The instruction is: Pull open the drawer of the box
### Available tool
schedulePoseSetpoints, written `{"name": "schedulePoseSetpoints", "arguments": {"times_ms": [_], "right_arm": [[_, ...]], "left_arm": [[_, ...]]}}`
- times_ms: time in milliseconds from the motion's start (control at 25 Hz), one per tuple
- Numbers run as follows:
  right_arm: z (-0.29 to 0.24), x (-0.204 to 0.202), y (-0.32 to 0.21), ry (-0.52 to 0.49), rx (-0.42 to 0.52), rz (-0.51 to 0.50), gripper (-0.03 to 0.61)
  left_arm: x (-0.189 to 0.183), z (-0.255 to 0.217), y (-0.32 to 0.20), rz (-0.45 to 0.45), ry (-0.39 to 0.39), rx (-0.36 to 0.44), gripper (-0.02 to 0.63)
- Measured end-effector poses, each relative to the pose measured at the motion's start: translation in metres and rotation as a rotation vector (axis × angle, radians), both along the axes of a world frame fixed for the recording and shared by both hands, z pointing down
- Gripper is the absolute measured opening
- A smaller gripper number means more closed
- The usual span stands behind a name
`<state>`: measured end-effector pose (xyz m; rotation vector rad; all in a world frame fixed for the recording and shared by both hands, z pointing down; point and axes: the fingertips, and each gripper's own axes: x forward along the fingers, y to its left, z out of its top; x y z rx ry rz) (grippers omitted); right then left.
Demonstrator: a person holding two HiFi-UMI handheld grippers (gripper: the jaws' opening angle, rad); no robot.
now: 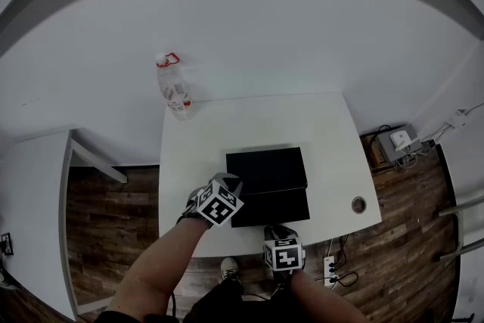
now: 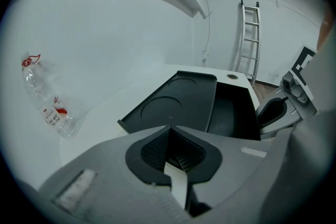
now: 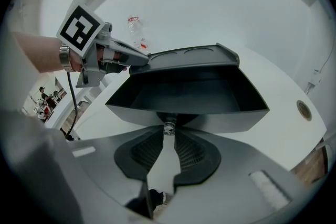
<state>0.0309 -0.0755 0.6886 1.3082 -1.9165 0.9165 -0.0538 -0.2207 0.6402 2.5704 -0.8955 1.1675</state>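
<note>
Box: my black box (image 1: 265, 166) sits flat on the white tabletop (image 1: 197, 163), toward the edge nearest me.
Drawer: the drawer (image 3: 184, 94) stands out of the box's front toward me, its dark inside open to view under the box's top.
Knob: a small knob (image 3: 168, 127) sits in the middle of the drawer's front wall.
Right tool: my right tool (image 3: 168, 132) has its jaws narrow, with the tips pinched on the knob. The drawer lies straight ahead of it, and its front wall is just beyond the jaw tips.
Left tool: my left tool (image 2: 168, 131) has its jaws closed together with nothing between them. Its tips touch the box's top at the near left corner, and the box stretches ahead and to the right.
Bottle: a clear bottle (image 1: 175, 94) with a red cap is at the tabletop's far left corner, well apart from the box.
</note>
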Motion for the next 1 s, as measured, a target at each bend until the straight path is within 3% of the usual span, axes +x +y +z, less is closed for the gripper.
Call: {"name": "schedulePoseSetpoints", "arguments": {"times_ms": [680, 840, 1000], "right_arm": [[0.005, 0.004, 0.006, 0.017, -0.009, -0.055, 0.069], [-0.001, 0.004, 0.013, -0.07, -0.022, -0.048, 0.076], [-0.026, 0.014, 0.042, -0.217, 0.028, -0.049, 0.106]], "left_arm": [[-0.001, 0.001, 0.0, 0.006, -0.015, -0.026, 0.003], [-0.002, -0.001, -0.001, 0.03, 0.02, -0.022, 0.003], [-0.019, -0.028, 0.004, 0.024, 0.084, 0.08, 0.003]]}}
